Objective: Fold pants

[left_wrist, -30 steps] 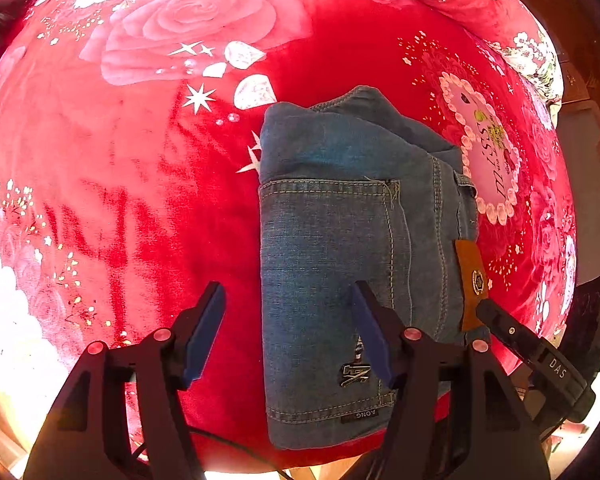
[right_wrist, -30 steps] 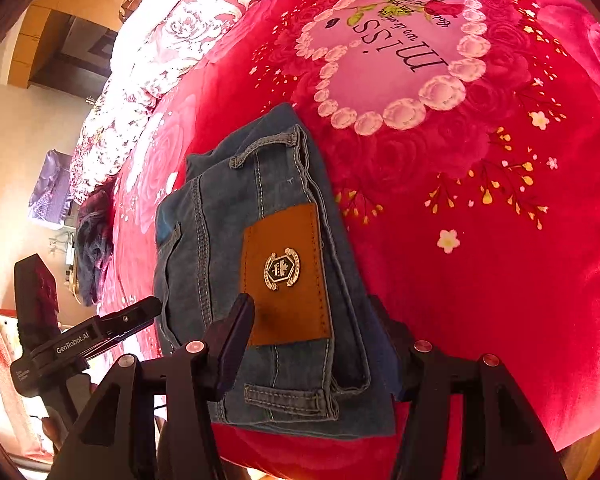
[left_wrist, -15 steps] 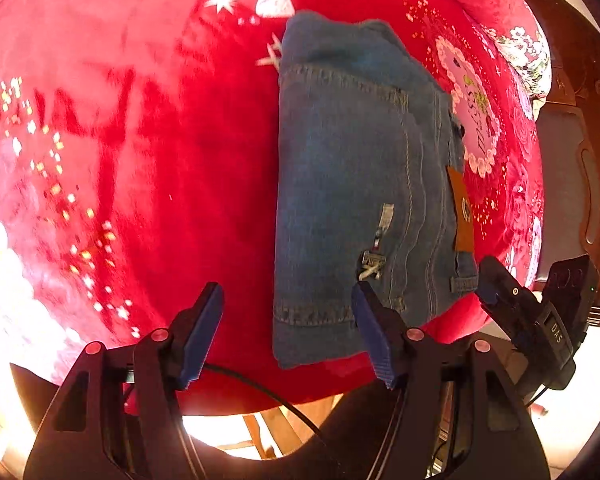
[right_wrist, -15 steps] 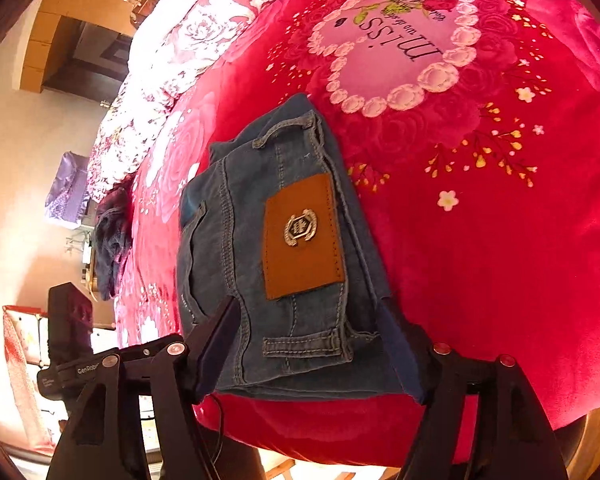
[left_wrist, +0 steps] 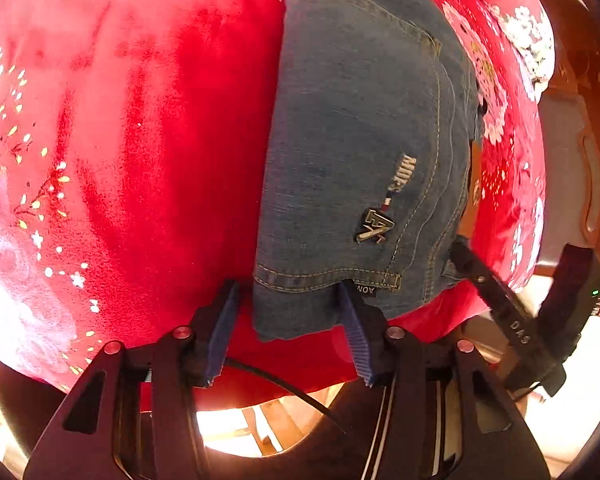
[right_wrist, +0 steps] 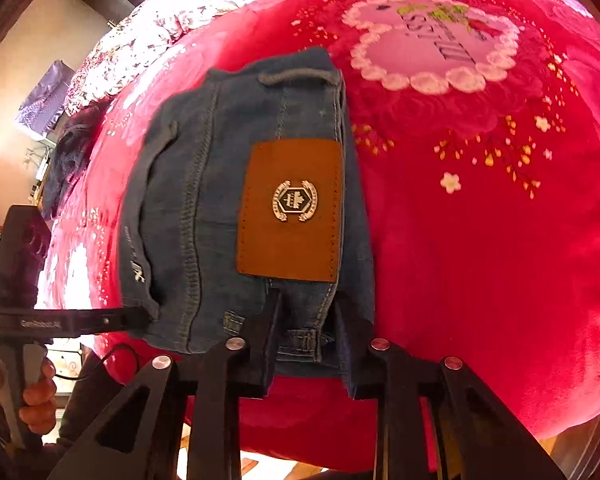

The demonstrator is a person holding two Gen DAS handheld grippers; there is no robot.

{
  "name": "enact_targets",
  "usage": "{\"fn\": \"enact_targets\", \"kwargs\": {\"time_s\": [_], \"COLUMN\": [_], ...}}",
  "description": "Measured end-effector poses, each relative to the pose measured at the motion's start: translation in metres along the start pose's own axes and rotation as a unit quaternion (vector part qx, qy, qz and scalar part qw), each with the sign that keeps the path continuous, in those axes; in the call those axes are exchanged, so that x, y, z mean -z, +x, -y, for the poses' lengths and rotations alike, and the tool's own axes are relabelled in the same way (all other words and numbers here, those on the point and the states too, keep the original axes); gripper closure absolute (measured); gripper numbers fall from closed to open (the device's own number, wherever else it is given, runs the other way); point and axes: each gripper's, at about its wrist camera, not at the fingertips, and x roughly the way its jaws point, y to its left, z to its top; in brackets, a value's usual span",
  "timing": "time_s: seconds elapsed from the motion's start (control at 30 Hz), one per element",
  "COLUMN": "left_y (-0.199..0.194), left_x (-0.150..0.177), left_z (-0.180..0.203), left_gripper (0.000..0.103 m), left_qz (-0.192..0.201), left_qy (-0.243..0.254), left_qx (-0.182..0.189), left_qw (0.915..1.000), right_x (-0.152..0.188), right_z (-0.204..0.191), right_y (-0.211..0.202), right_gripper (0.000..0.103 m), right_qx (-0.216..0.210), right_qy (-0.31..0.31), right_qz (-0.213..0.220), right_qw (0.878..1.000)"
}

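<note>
Your folded blue jeans (left_wrist: 352, 152) lie on the red flowered blanket (left_wrist: 140, 140), right at its near edge. Both of your tools are now at that near end of the jeans.

Your left gripper (left_wrist: 288, 312) has come closer than it was a second ago, when the jeans sat farther up in its view. Its blue pads have just been closing. They now stand on each side of the near left corner of the jeans. The right pad touches the denim by the small black tag (left_wrist: 365, 290). The left pad (left_wrist: 224, 320) looks a tiny bit apart from the cloth, so it has not pinched the corner.

Your right gripper (right_wrist: 305, 320) has also moved in, and the jeans look bigger in its view than before. Its jaws were wide a moment ago and have just been closing. Now they squeeze the near edge of the waistband, just below the brown leather patch (right_wrist: 290, 208), with the belt loop (right_wrist: 300, 338) between them.

In the right view, your left hand (right_wrist: 36, 392) holds the left tool's handle at the far left.
</note>
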Motion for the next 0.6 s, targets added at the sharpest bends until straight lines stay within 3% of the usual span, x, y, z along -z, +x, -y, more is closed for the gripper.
{"fn": "enact_targets", "kwargs": {"time_s": [0.2,0.27,0.3,0.33,0.43,0.6], "left_y": [-0.026,-0.041,-0.045,-0.048,-0.049,-0.028], "left_x": [0.001,-0.007,-0.012,-0.021,-0.059,-0.115], "left_z": [0.001,0.002,0.002,0.002,0.006,0.007], "left_gripper": [0.052,0.052,0.05,0.047,0.043,0.043], "left_qz": [0.002,0.028,0.039,0.049,0.067,0.048], "left_qy": [0.043,0.048,0.048,0.044,0.007,-0.039], "left_qx": [0.012,0.02,0.019,0.016,0.017,0.015], "left_qw": [0.999,0.9982,0.9979,0.9977,0.9976,0.998], "right_x": [-0.015,-0.024,-0.033,-0.041,-0.069,-0.111], "right_z": [0.013,0.022,0.026,0.029,0.029,0.027], "right_y": [-0.026,-0.039,-0.042,-0.041,-0.023,0.014], "right_gripper": [0.07,0.056,0.044,0.041,0.041,0.041], "right_qx": [-0.042,-0.06,-0.062,-0.059,-0.059,-0.032], "right_qy": [0.057,0.084,0.094,0.099,0.105,0.113], "right_qz": [0.026,0.057,0.069,0.072,0.064,0.052], "right_qw": [0.997,0.993,0.991,0.991,0.991,0.992]}}
